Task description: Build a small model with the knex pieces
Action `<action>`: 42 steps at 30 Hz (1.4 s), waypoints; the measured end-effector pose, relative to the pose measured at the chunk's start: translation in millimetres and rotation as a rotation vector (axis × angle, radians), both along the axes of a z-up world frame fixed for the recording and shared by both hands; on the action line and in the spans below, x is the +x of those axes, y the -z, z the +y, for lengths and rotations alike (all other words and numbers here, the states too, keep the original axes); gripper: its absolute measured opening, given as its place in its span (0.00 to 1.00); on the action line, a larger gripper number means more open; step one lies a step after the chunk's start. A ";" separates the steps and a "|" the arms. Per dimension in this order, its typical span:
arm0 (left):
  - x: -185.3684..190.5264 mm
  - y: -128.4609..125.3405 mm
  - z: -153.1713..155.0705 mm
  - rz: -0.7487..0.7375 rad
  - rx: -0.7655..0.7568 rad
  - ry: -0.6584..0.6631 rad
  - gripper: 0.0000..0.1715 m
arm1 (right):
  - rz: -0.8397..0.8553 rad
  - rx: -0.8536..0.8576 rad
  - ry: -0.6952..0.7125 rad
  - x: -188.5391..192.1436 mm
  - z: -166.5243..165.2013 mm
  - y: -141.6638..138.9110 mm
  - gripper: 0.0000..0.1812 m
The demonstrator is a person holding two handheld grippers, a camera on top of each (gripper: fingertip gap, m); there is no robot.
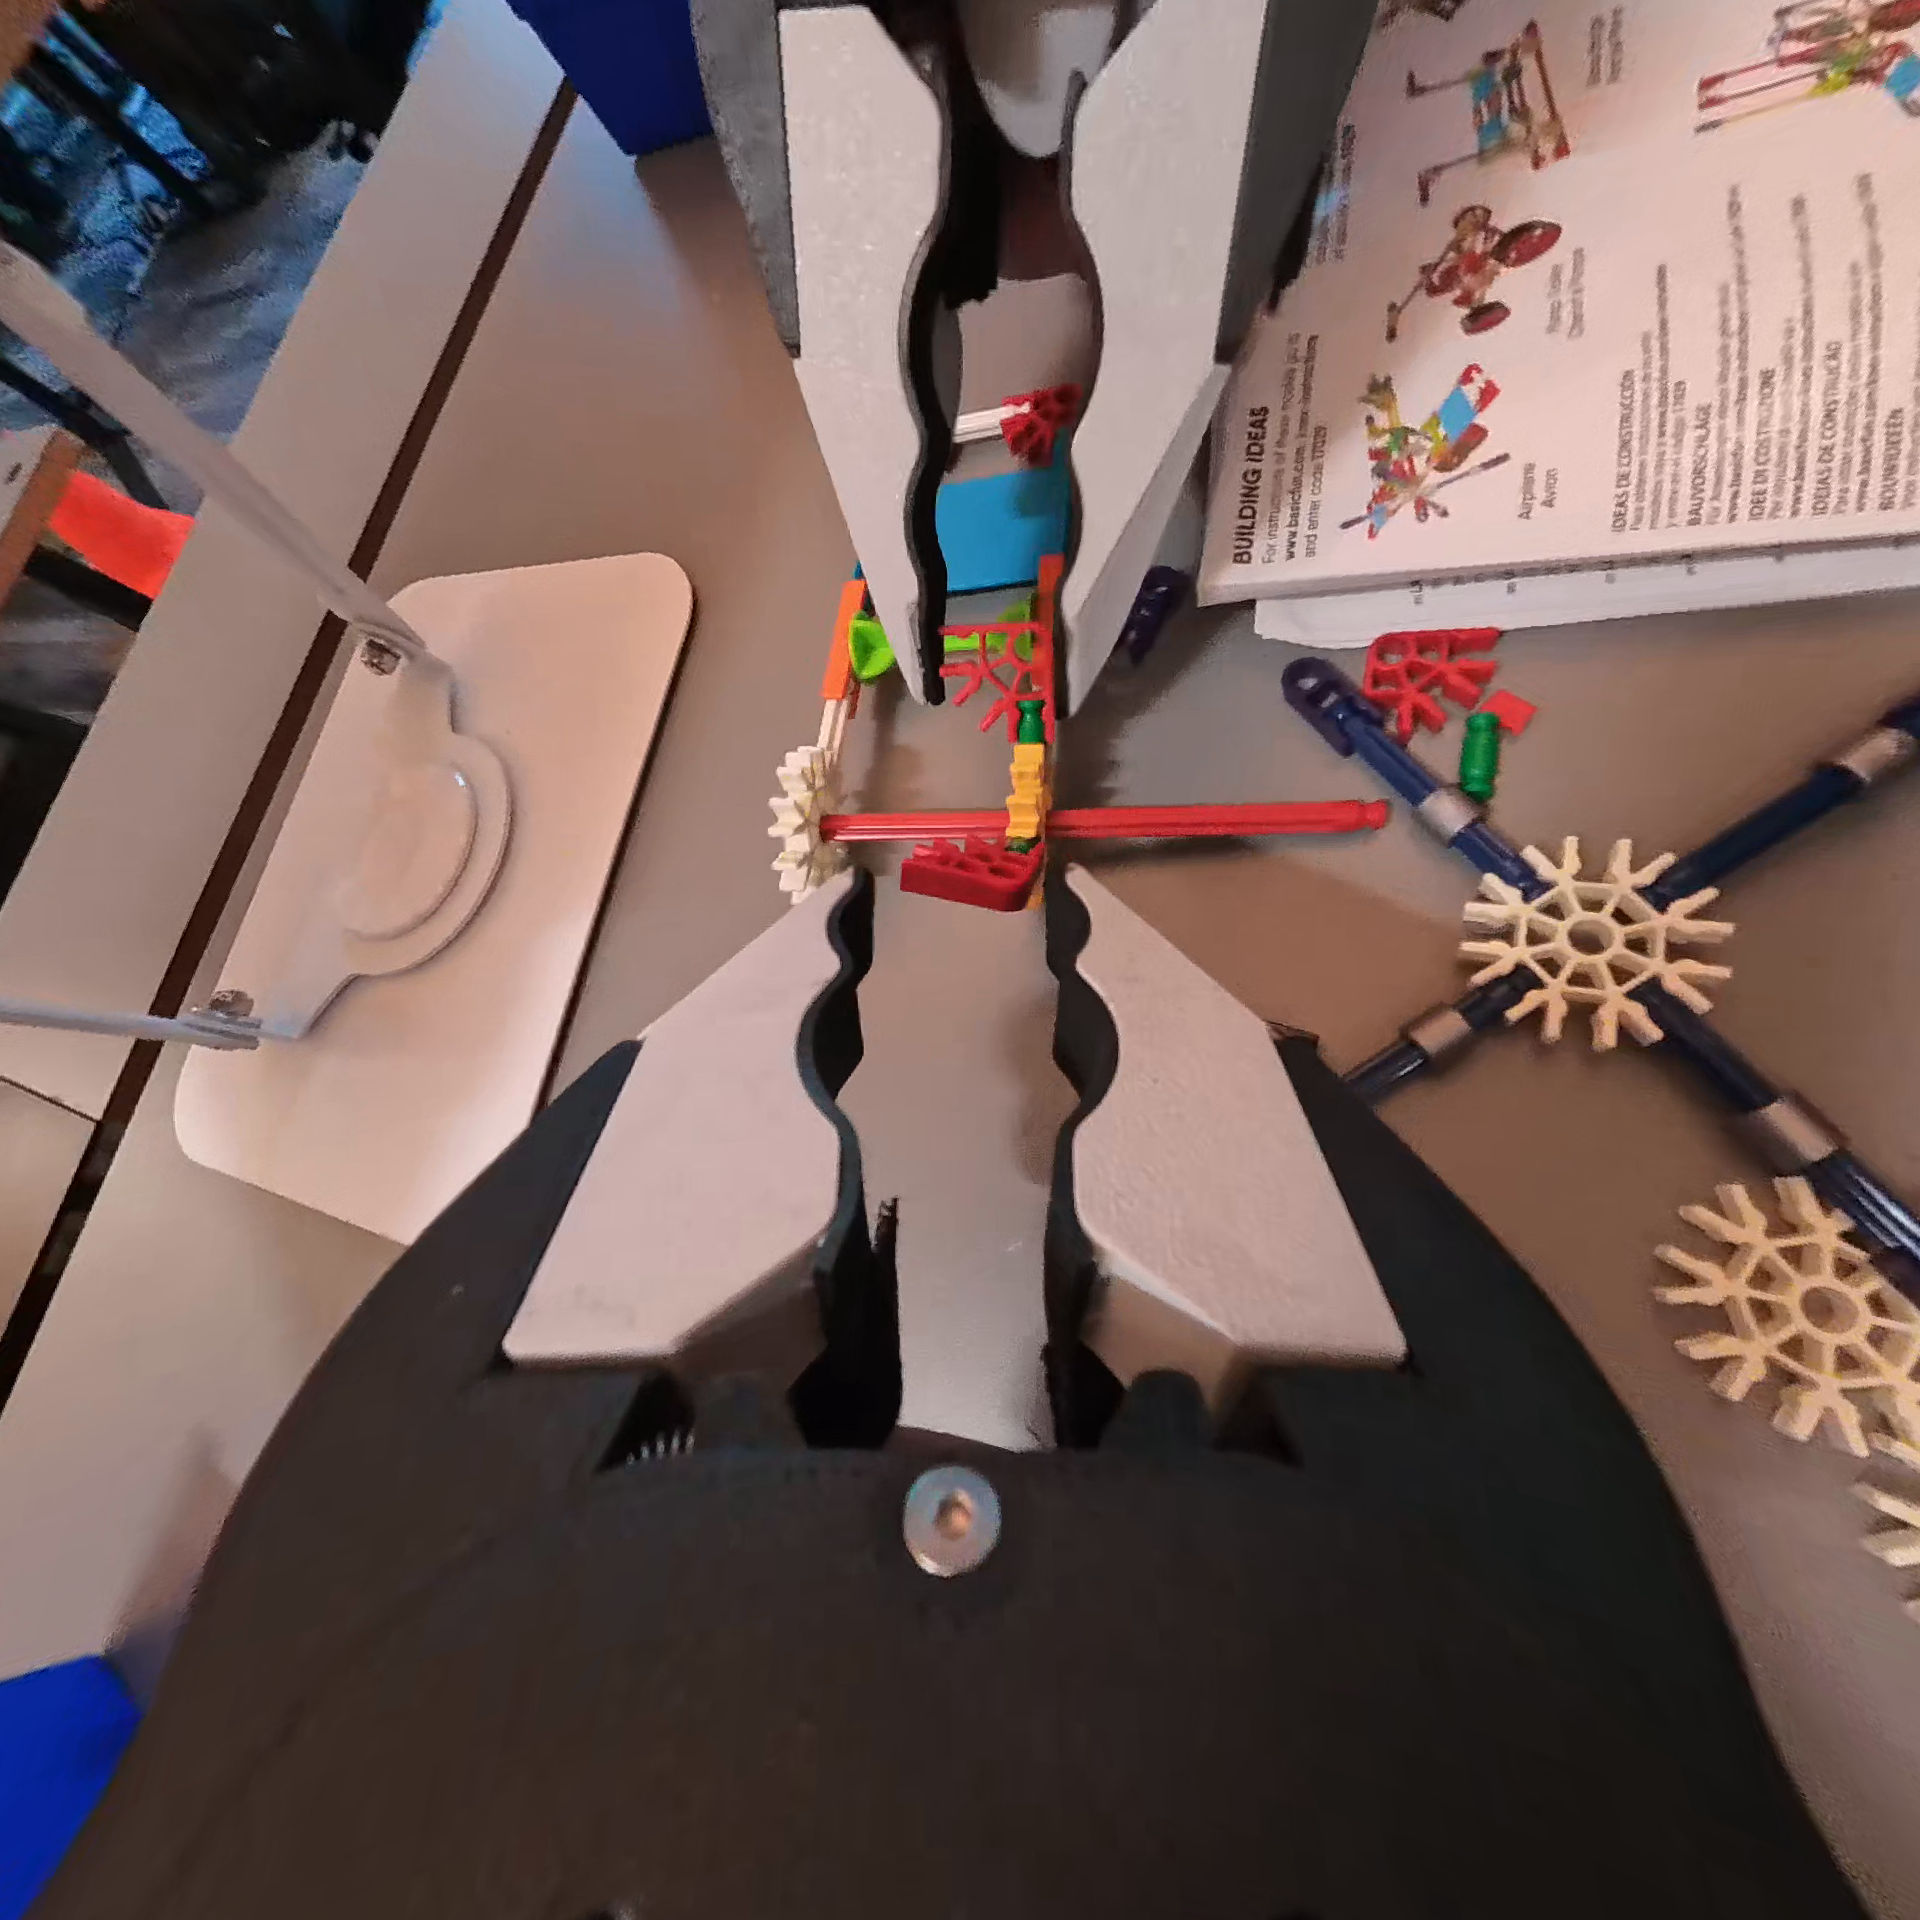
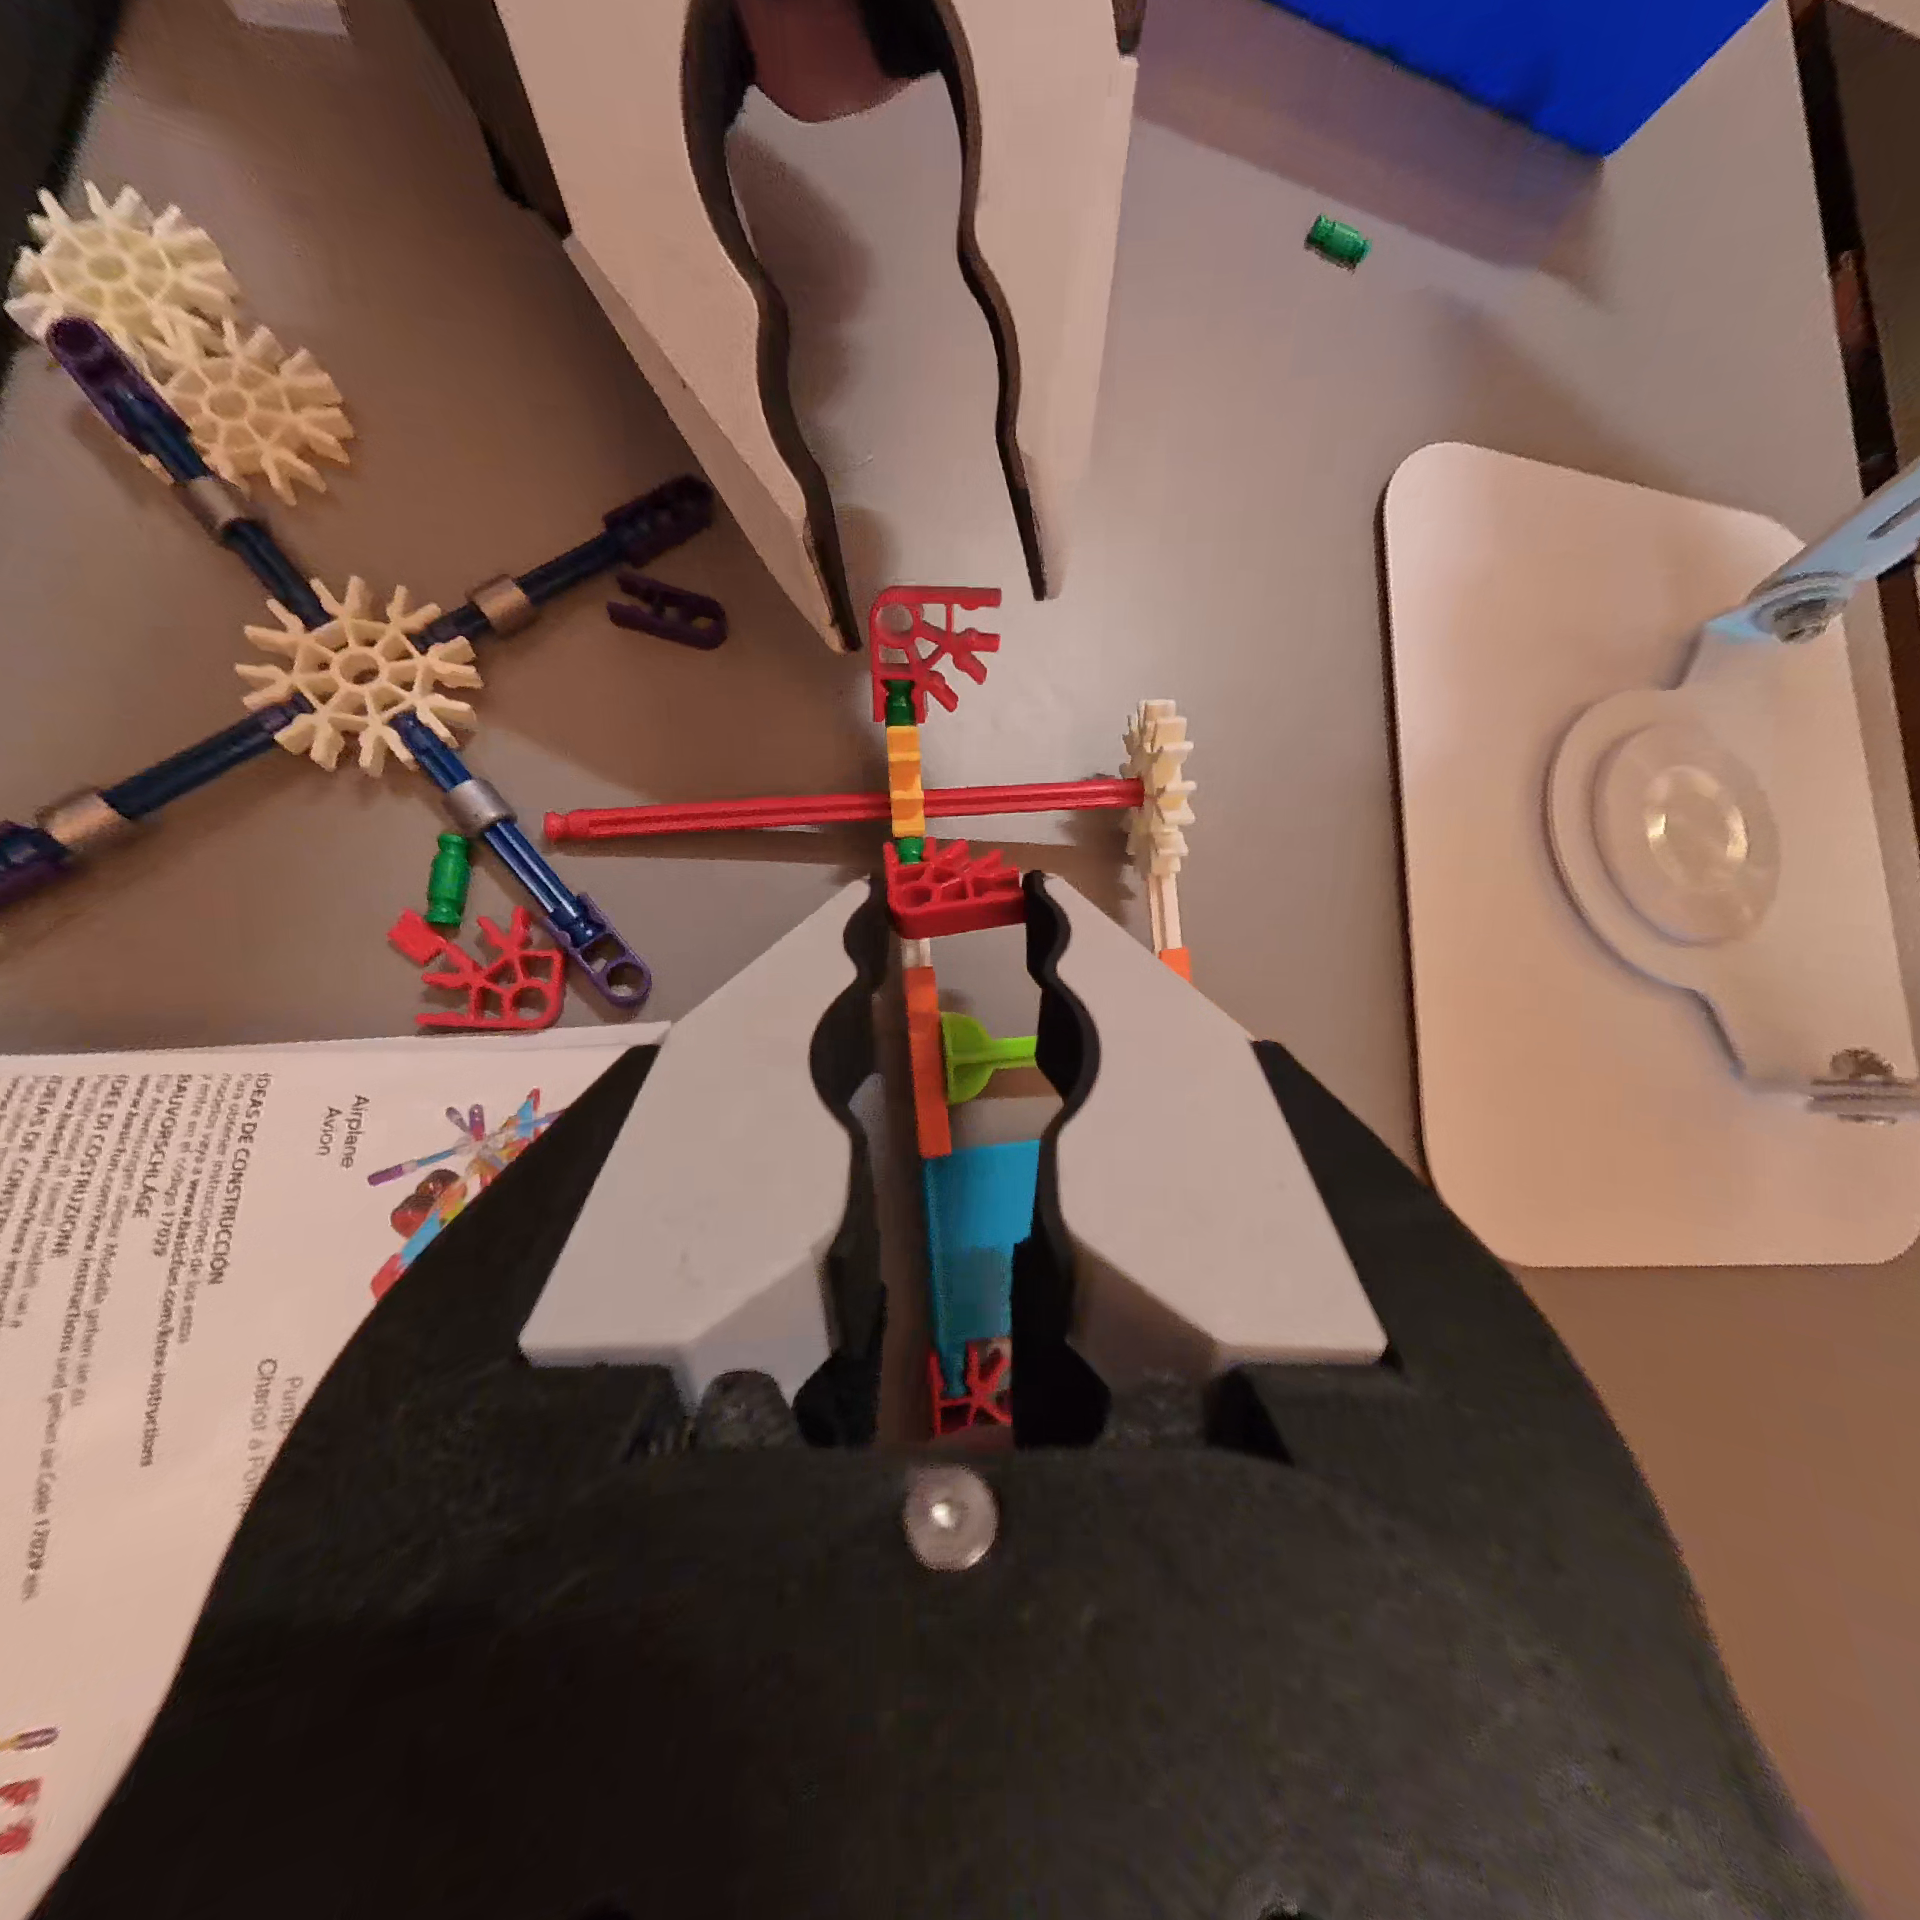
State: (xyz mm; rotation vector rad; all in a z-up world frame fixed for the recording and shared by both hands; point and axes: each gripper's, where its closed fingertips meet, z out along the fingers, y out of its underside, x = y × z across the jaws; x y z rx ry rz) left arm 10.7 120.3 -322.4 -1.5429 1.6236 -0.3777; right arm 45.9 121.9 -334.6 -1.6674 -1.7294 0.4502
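Note:
A small toy model of snap-together rods and connectors sits between both grippers. It has a blue panel (image 2: pixel 977 1195), orange rods, a yellow connector (image 1: pixel 1027 795), a long red rod (image 1: pixel 1195 821) and a white gear (image 1: pixel 805 821). My right gripper (image 2: pixel 954 894) is shut on the model around the blue panel, with a red connector (image 2: pixel 951 888) at its tips. In the left wrist view the right gripper (image 1: pixel 997 686) comes in from the top. My left gripper (image 1: pixel 958 883) is open, its tips either side of the model's other red connector (image 1: pixel 966 878).
An open instruction booklet (image 1: pixel 1558 364) lies to one side. Near it are blue rods crossed through white snowflake connectors (image 1: pixel 1595 940), a loose red connector (image 1: pixel 1429 675) and a green rod (image 1: pixel 1481 758). A white plate with a clear stand (image 1: pixel 436 883) lies opposite. A blue box (image 2: pixel 1538 52) sits at the table's edge. Across from one pair of fingers to the other is roughly 5 centimetres. My right gripper's tips are some 8 centimetres from the green rod (image 1: pixel 1481 758). Look for it in the right wrist view (image 2: pixel 451 877) too.

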 end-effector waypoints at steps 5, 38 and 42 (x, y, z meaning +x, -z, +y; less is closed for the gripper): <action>2.8 4.2 -2.2 0.004 0.002 0.012 0.14 | 0.001 -0.018 -0.012 -0.4 -2.5 0.4 0.13; -9.0 0.0 11.2 -0.033 -0.030 -0.163 0.18 | 0.049 -0.161 0.126 6.8 7.5 -6.7 0.17; -24.5 -19.4 11.6 -0.054 -0.028 -0.185 0.19 | 0.071 -0.163 0.139 12.0 11.4 -16.1 0.17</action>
